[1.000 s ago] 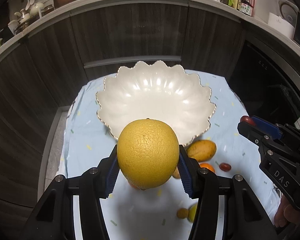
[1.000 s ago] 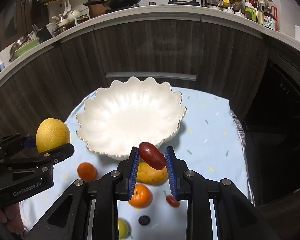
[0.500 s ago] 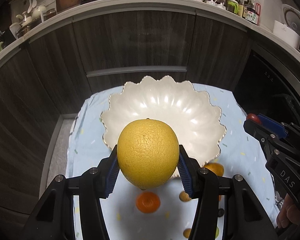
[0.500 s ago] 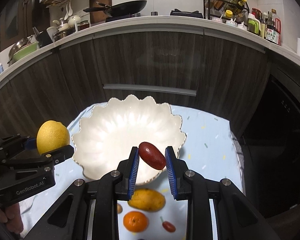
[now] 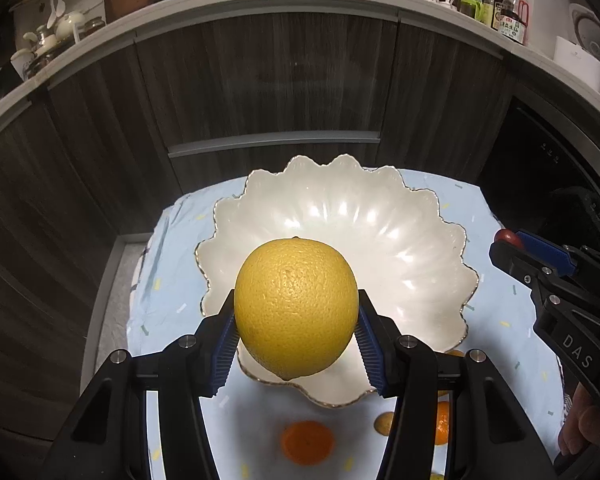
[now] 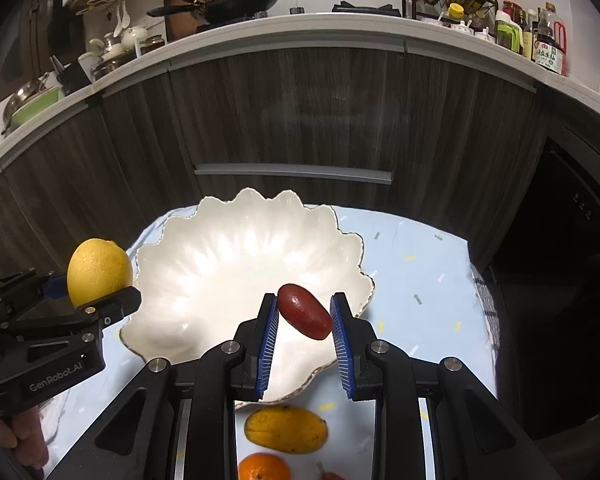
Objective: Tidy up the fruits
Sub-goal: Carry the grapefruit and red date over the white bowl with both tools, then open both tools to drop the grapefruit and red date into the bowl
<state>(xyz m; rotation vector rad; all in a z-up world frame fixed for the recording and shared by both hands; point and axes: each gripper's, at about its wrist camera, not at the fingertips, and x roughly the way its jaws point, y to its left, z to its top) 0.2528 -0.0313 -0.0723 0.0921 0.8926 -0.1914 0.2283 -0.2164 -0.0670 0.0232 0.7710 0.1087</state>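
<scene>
A large yellow citrus fruit [image 5: 296,308] is clamped between the blue pads of the left gripper [image 5: 296,336] and is held above the near rim of the white scalloped bowl [image 5: 380,232]. A small dark red oval fruit [image 6: 304,317] is pinched, tilted, between the narrowly set jaws of the right gripper [image 6: 305,344], also over the bowl's near rim. The bowl is set at the far edge of the light blue tablecloth [image 6: 420,280]. A mango [image 6: 286,430] and a tangerine [image 6: 264,467] are seen on the cloth near its front edge, just beside the bowl.
</scene>
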